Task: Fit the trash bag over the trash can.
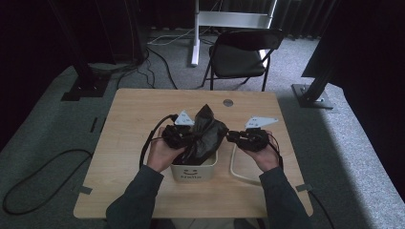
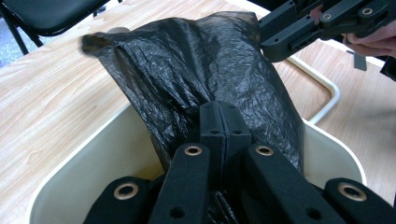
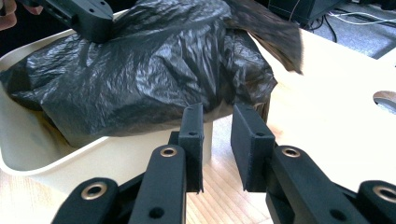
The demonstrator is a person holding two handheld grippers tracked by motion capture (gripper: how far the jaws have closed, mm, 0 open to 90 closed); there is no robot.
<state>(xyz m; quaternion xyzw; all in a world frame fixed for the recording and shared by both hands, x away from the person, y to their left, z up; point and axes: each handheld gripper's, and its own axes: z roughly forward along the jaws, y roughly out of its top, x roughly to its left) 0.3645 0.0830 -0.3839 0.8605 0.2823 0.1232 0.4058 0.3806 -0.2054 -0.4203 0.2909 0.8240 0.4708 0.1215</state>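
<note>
Black bag sits bunched in the cream bin at mid-desk, not yet spread over the rim, so lining seems barely begun. My left tongs pinch the bag; my right tongs wait narrowly parted, empty, just beside it.

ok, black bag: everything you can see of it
The black bag is thin, crinkled, glossy plastic film. It sits bunched in the cream bin on the table, rising above the rim, one loose corner pointing up. The left gripper is shut on a fold of it. The right gripper is open just beside it, not touching.
</note>
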